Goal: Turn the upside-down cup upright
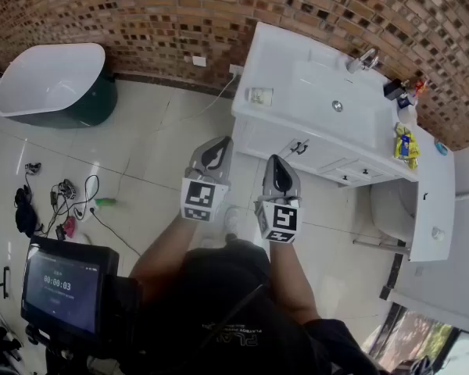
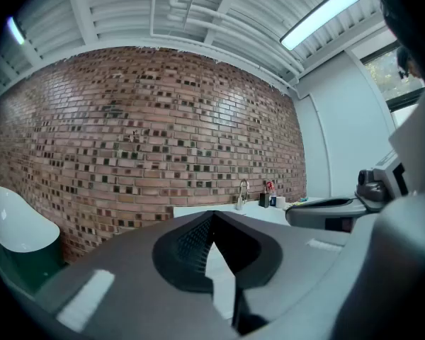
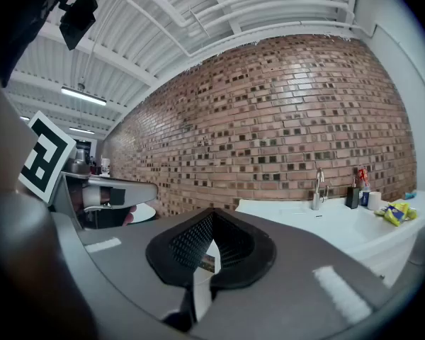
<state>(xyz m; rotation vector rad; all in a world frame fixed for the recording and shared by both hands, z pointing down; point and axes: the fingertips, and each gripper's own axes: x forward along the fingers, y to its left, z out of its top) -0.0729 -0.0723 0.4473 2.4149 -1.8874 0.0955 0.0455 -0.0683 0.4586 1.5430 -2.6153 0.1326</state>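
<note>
A small clear cup [image 1: 259,95] stands on the left end of the white vanity top [image 1: 297,108]; I cannot tell which way up it is. My left gripper [image 1: 216,151] and right gripper [image 1: 277,165] are held side by side over the floor, short of the vanity and well away from the cup. The jaws of both meet at the tip, with nothing between them. The left gripper [image 2: 211,215] points at the brick wall with the vanity behind its tip in the left gripper view. The right gripper [image 3: 212,215] faces the same wall in the right gripper view.
The vanity has a basin and a faucet [image 1: 365,59]; bottles [image 1: 399,92] and a yellow packet [image 1: 405,143] lie at its right end. A white bathtub [image 1: 47,80] stands far left. Cables [image 1: 62,198] lie on the tiled floor. A toilet [image 1: 391,209] is at right.
</note>
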